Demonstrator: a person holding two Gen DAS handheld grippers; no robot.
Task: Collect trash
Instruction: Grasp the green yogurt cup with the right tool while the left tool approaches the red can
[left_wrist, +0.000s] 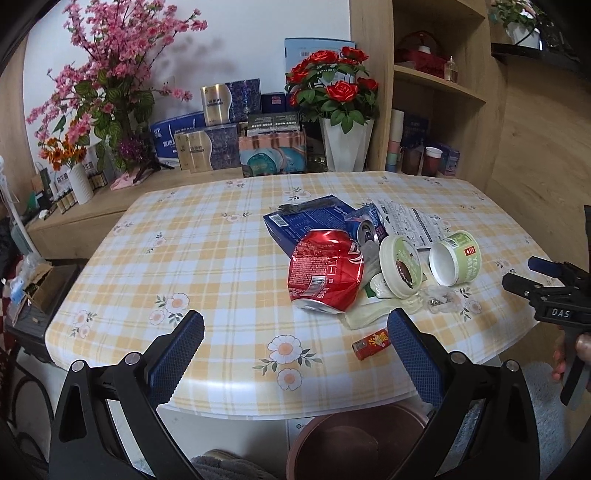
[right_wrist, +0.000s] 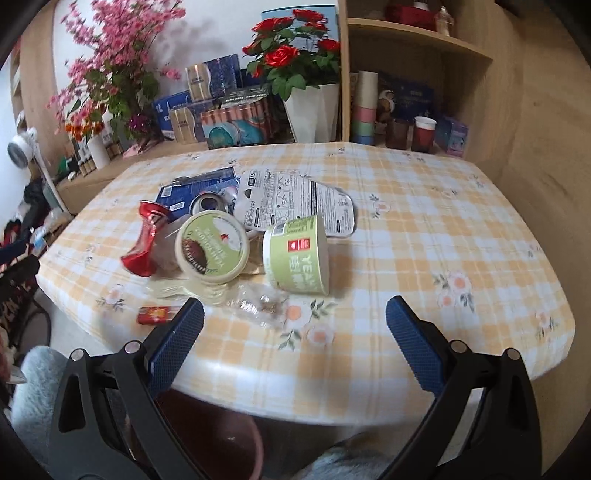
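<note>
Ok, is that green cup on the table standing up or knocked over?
Knocked over. The green cup lies on its side on the table, its white, empty-looking inside facing the left wrist camera.

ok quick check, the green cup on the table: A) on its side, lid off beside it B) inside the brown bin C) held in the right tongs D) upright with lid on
A: the green cup lies on its side on the checked table, its white inside showing in the left wrist view, and its lid leans next to it; both tongs are open and hold nothing.
</note>
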